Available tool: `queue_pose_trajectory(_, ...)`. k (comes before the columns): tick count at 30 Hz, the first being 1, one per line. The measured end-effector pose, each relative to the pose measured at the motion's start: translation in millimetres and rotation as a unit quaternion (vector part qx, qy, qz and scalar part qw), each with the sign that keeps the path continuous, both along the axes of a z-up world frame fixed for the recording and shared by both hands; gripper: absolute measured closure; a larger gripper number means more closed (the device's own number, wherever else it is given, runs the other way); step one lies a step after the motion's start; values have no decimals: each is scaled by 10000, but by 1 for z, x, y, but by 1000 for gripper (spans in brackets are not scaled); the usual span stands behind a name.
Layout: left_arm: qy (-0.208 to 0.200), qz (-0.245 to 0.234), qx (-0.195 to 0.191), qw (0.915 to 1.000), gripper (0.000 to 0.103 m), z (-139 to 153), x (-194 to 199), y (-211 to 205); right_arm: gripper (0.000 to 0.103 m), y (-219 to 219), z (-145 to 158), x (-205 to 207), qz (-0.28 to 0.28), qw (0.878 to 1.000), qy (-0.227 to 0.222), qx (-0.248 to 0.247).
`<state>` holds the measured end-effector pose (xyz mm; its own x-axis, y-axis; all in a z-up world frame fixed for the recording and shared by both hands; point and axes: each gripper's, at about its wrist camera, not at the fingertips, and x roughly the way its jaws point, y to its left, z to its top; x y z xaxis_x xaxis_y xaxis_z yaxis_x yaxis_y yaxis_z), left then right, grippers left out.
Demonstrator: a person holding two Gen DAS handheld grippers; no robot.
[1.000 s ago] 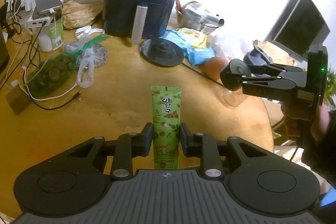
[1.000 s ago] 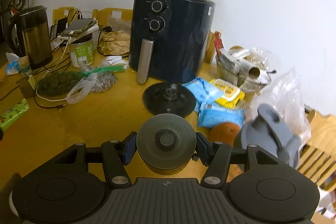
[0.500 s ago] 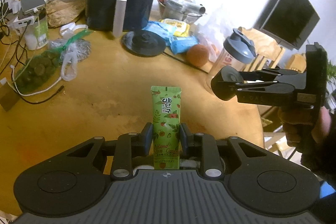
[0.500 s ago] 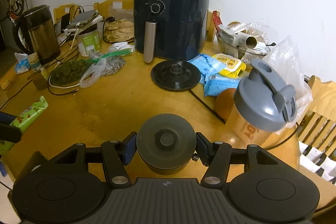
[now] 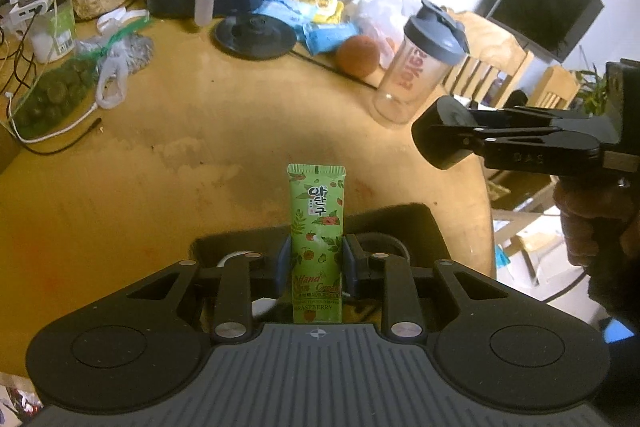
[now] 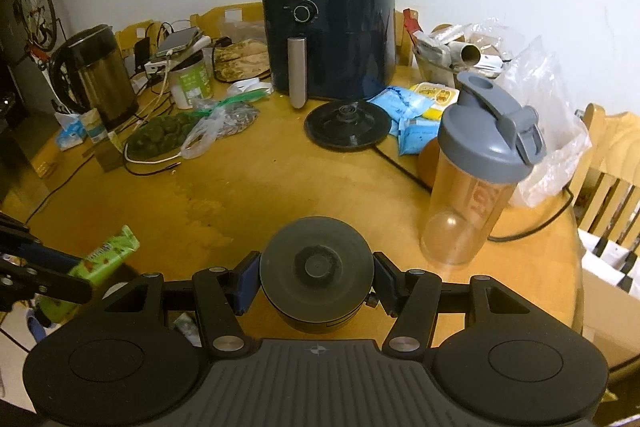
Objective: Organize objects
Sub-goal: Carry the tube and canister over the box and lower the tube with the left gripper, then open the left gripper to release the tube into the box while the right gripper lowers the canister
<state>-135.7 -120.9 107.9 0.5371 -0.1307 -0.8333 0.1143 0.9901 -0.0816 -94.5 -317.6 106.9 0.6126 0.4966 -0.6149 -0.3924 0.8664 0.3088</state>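
Jaws of the left gripper clamp a green hand-cream tube, held upright above a black box at the near edge of the wooden surface. The right gripper grips a round black jar just beside, near the clear shaker bottle.

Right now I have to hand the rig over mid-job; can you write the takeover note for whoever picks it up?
Left gripper: shut on the green hand cream tube, above a black container at the table's near edge.
Right gripper: shut on a round black jar, in the air over the table.
Done: both items picked up.
Left: set both down; where the jar goes is not shown.
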Motion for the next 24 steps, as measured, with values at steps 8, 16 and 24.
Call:
queue_pose_trajectory(8,-94,151,264,9995,75,1,-9,-8,42,-10,3,-19,93,9995,42,295)
queue_pose_trajectory(16,-80,911,224,9956,43,-1,-20,6,42,-6,-1,-32,365,9979,155,518)
queue_pose_trajectory(24,-150,1126,300,9931,36,0,-31,5,42,8,4,-40,726,9952,152,631)
